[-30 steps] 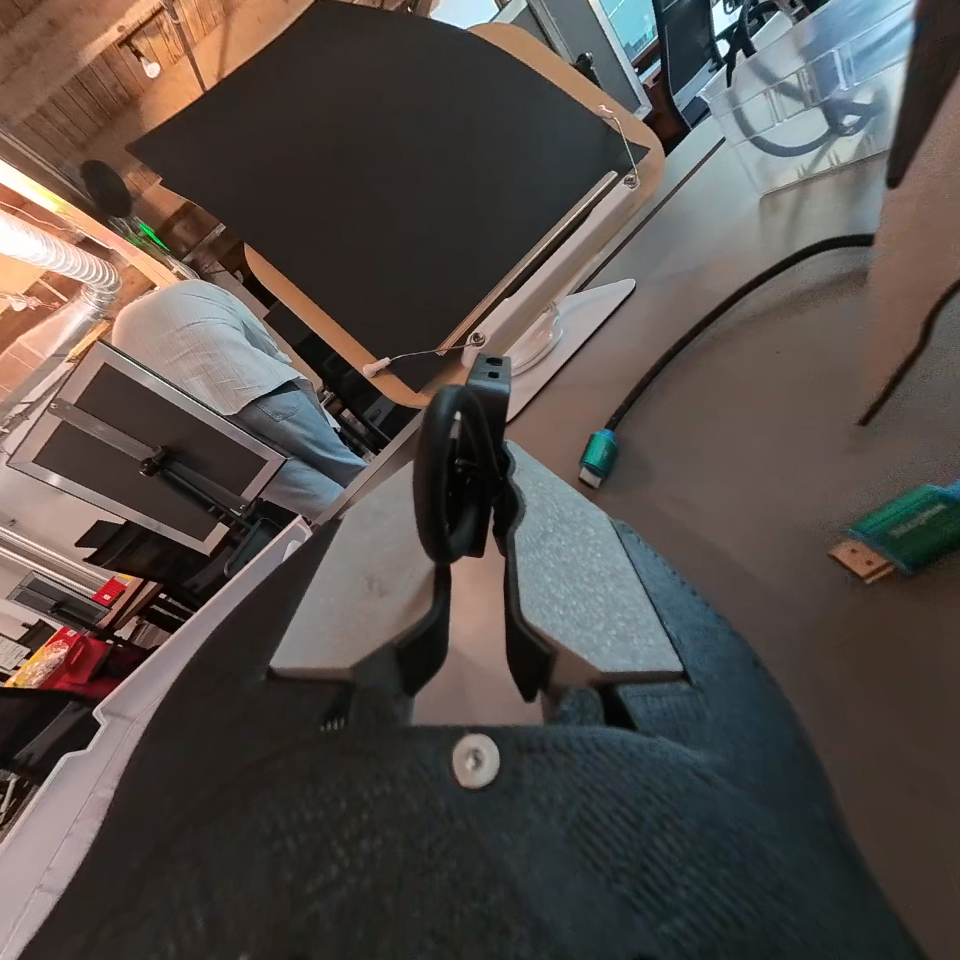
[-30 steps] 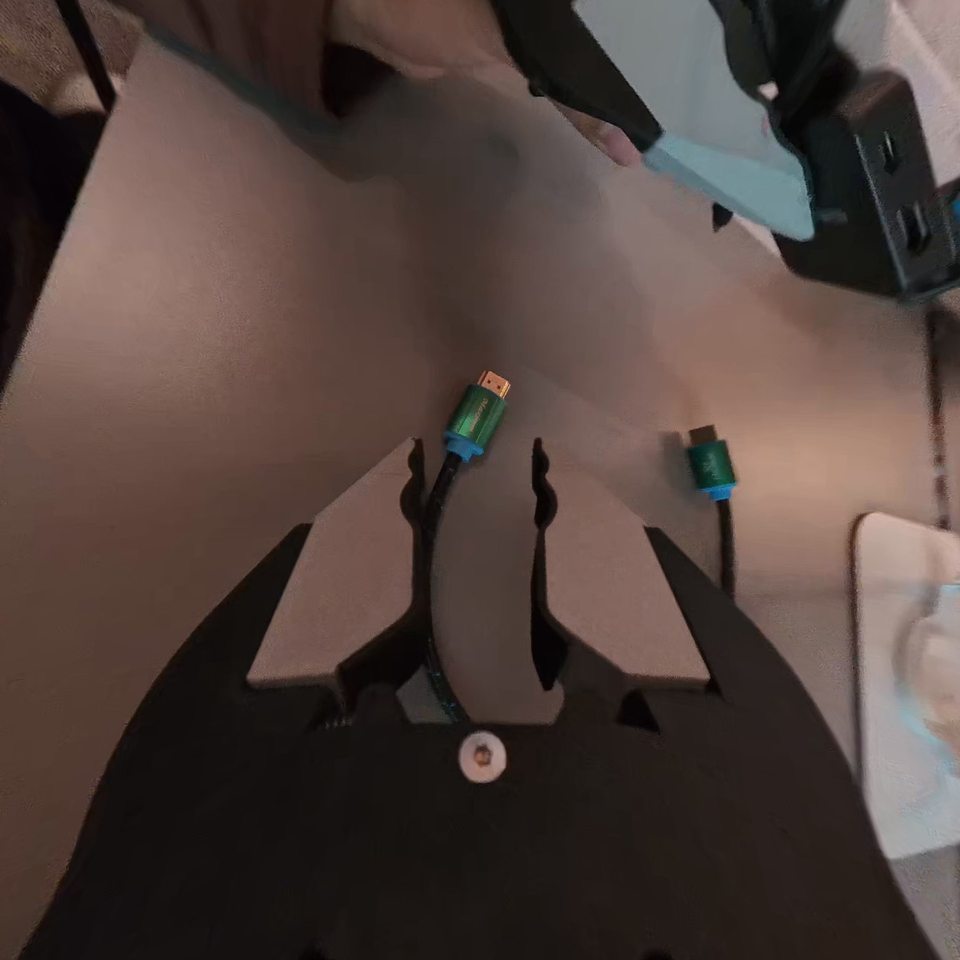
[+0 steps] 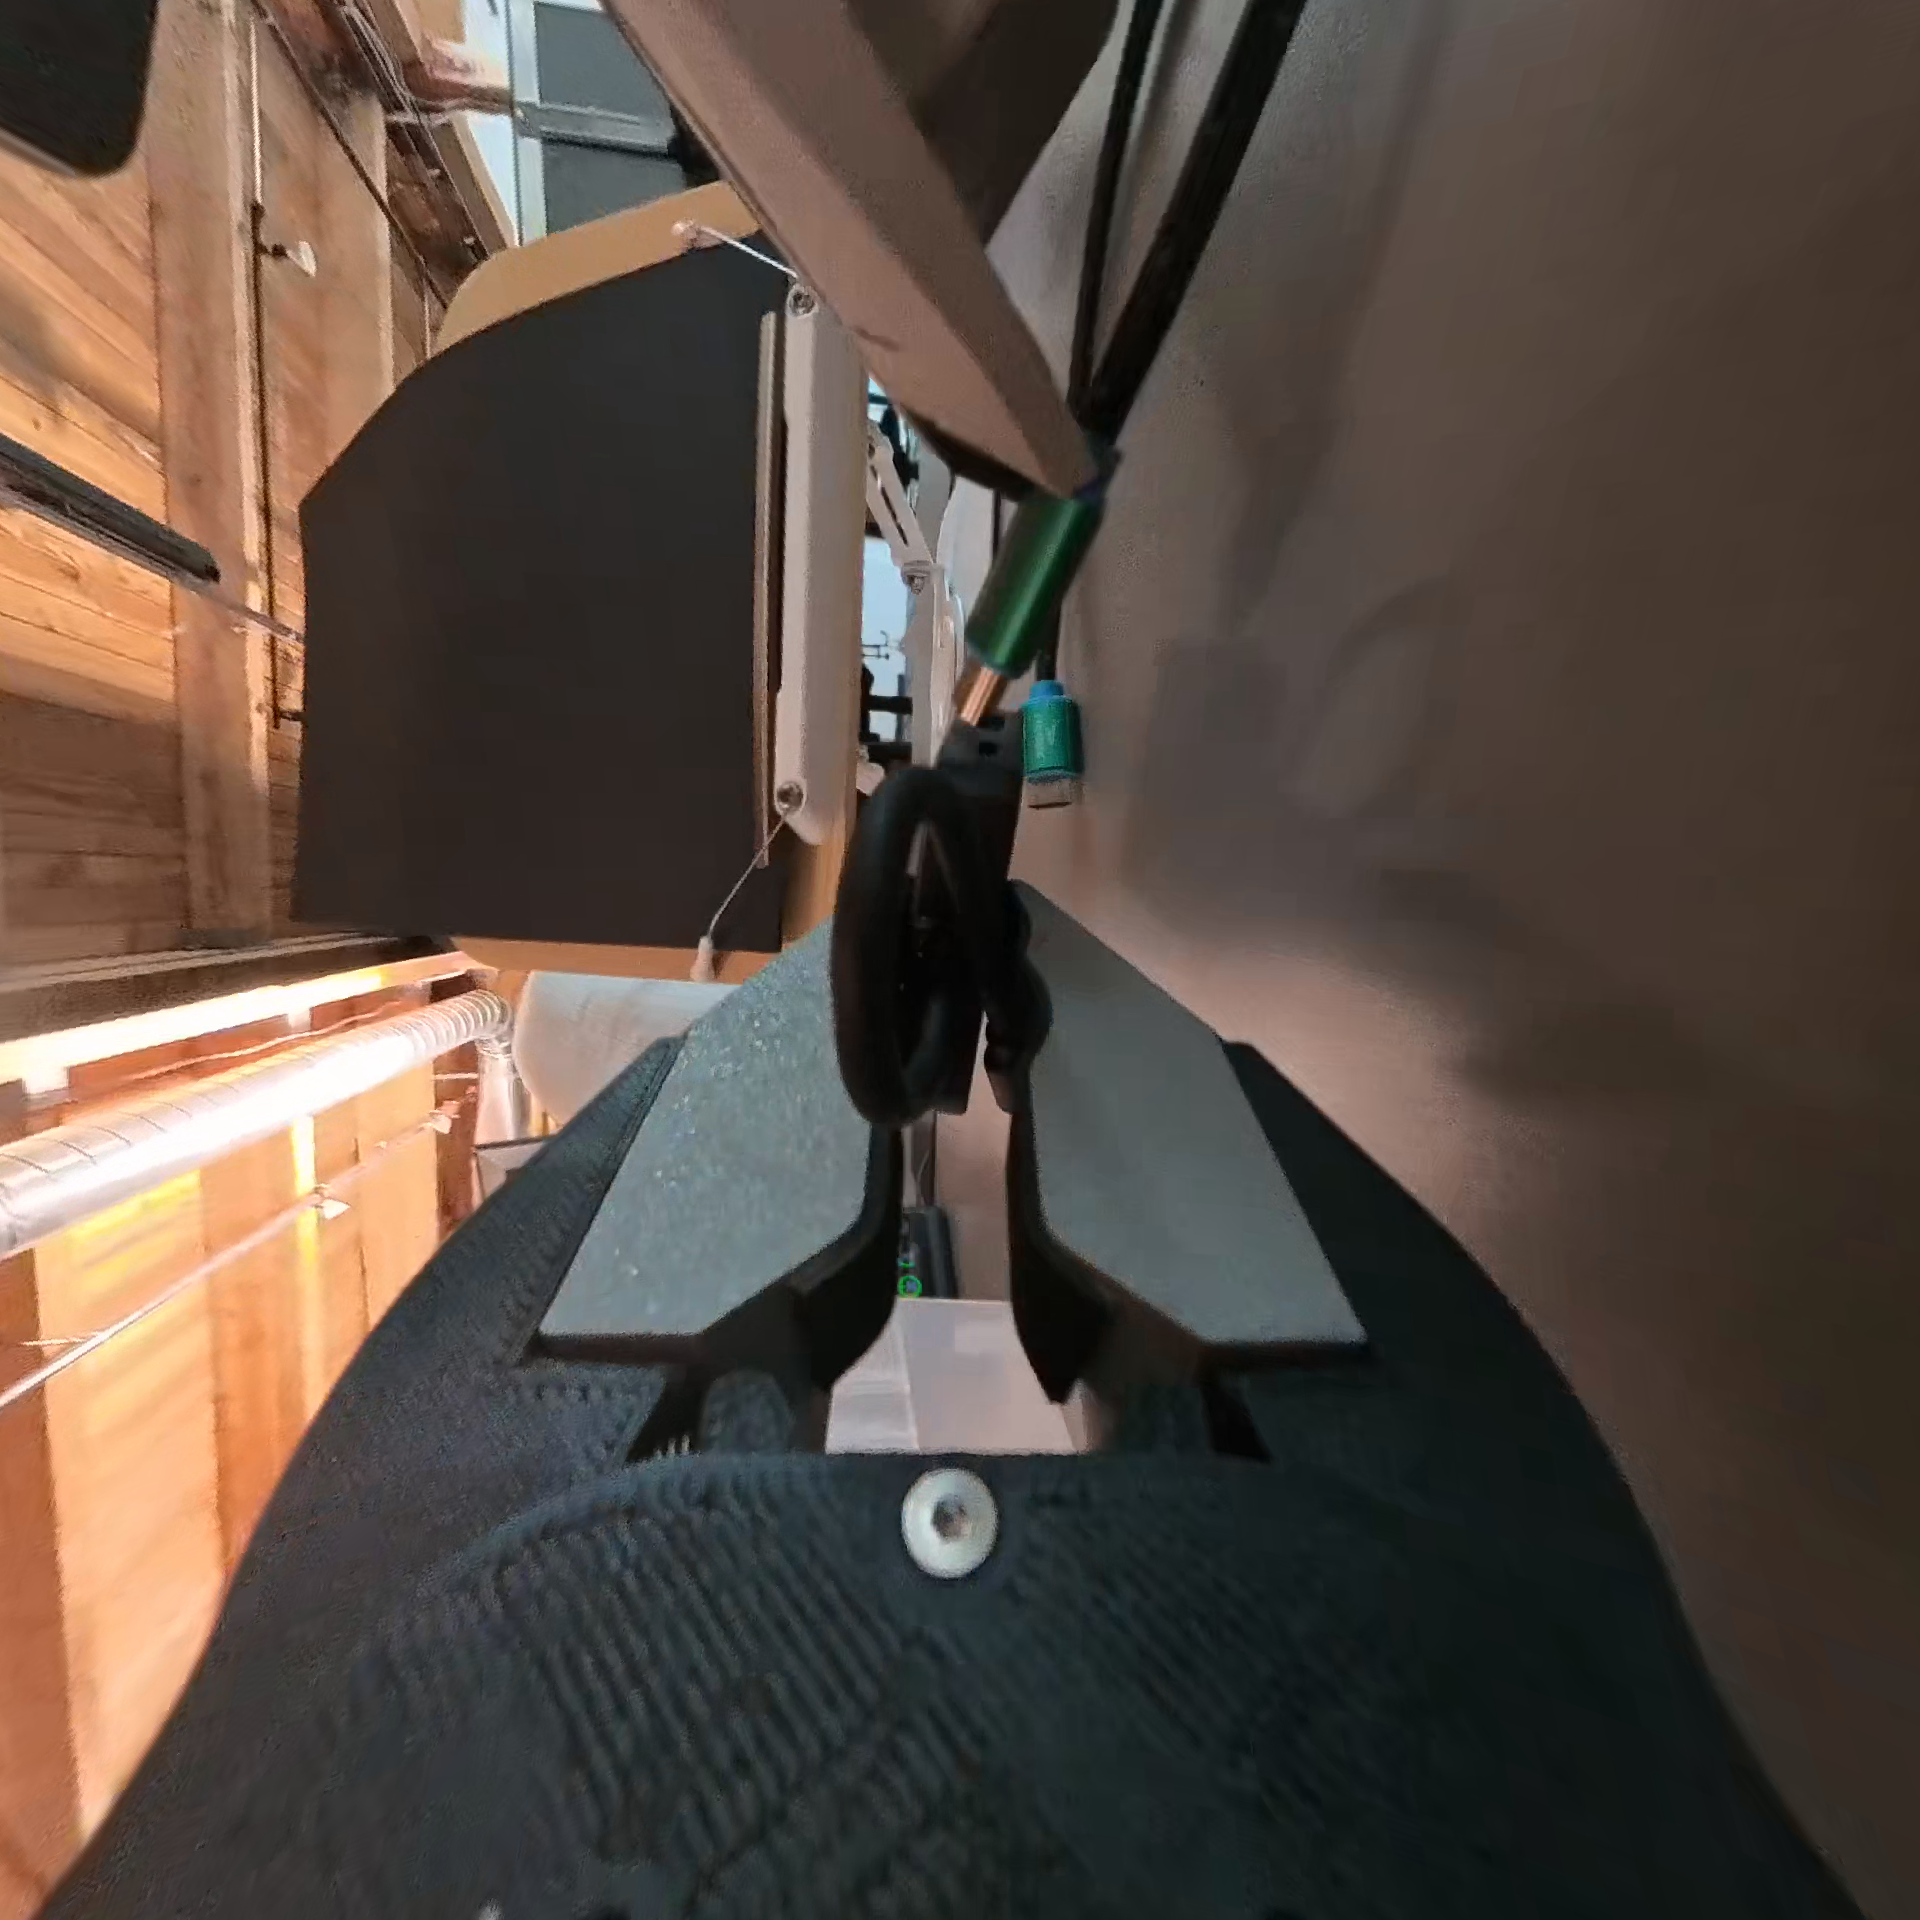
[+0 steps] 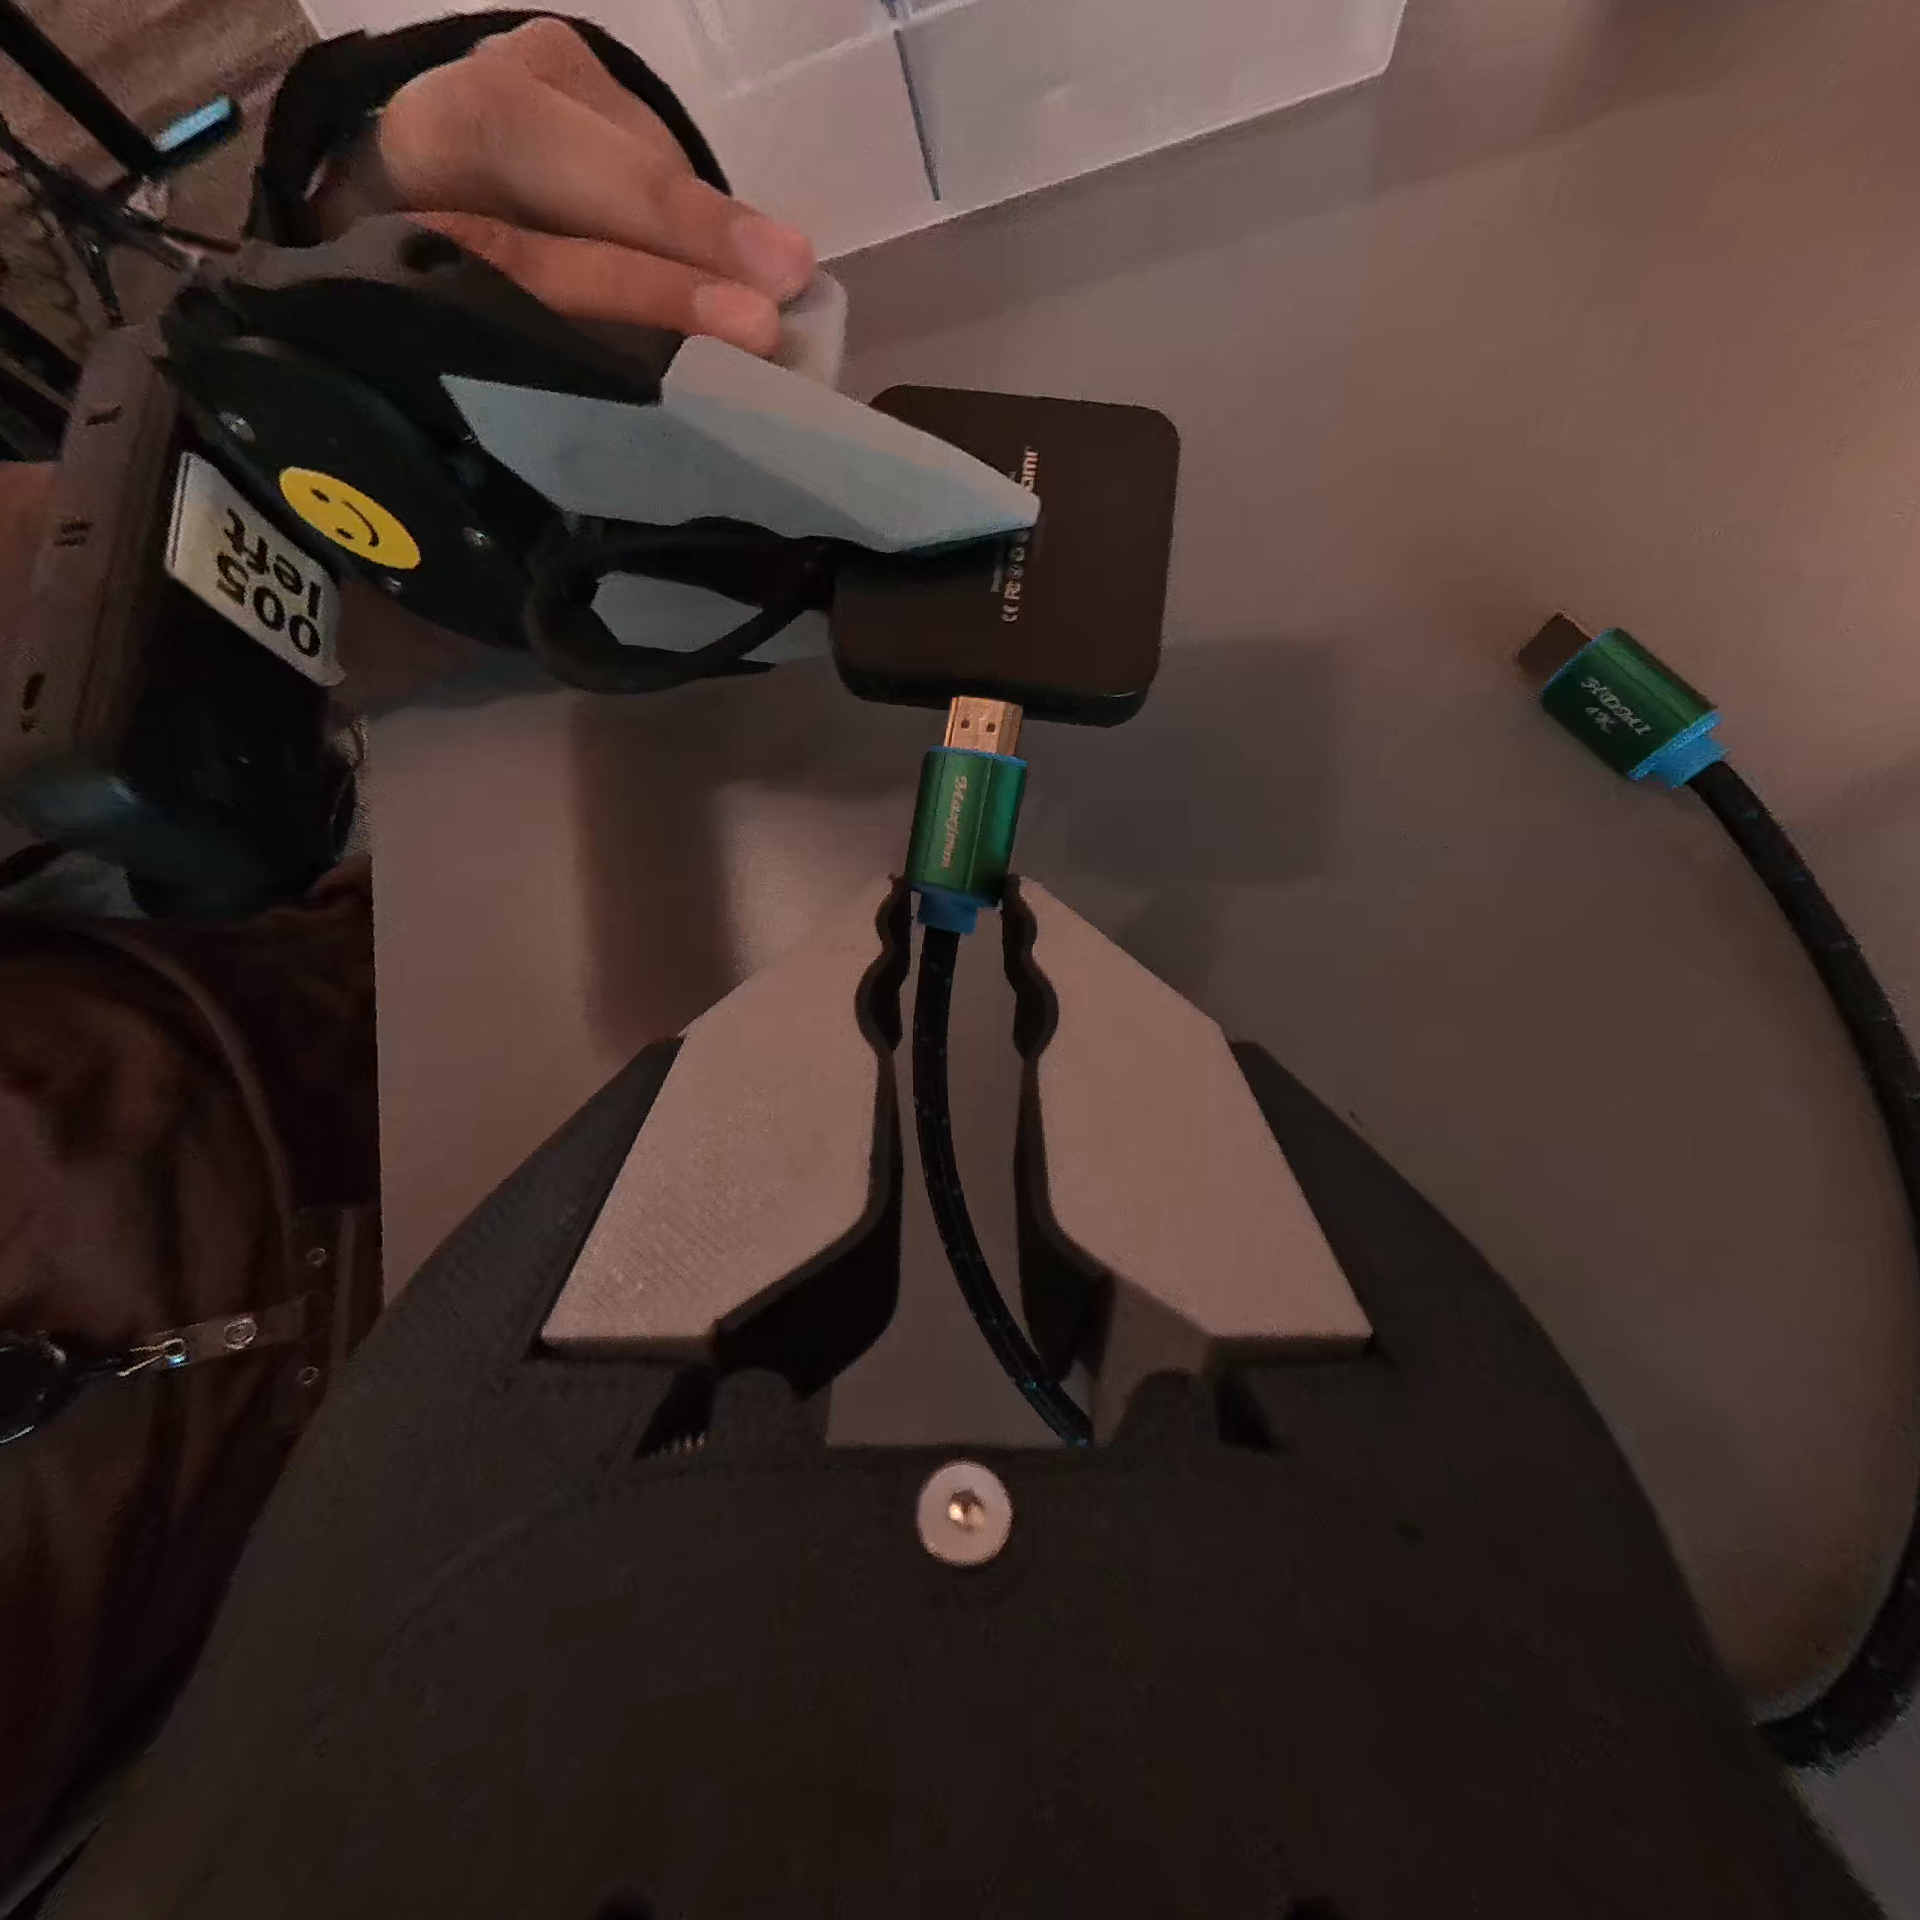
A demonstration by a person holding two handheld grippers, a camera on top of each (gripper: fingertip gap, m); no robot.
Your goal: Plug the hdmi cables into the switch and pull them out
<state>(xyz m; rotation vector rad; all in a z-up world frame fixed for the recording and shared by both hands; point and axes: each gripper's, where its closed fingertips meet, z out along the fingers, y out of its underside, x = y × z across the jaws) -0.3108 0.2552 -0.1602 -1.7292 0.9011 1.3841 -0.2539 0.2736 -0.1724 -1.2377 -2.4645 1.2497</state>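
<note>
My left gripper (image 3: 935,914) is shut on the black switch (image 3: 977,769), with the switch's own black cable looped between the fingers. In the right wrist view the left gripper (image 4: 925,571) holds the switch (image 4: 1049,582) above the table. My right gripper (image 4: 956,904) is shut on the blue collar of a green HDMI plug (image 4: 966,810). The plug's gold tip touches the switch's near edge. The same plug (image 3: 1023,582) shows in the left wrist view. A second green HDMI plug (image 4: 1626,717) lies on the table to the right, also in the left wrist view (image 3: 1051,740).
A clear plastic box (image 4: 1039,94) stands behind the switch. A person's hand (image 4: 582,197) holds the left gripper, and a brown sleeve (image 4: 156,1143) is at the left. A black board on a white stand (image 3: 540,623) stands past the table edge. About 7 centimeters separates my left fingertips from my right.
My right gripper has closed on the green plug, lifted it and brought its tip to the switch. My left gripper has rolled over and moved the switch towards the plug.
</note>
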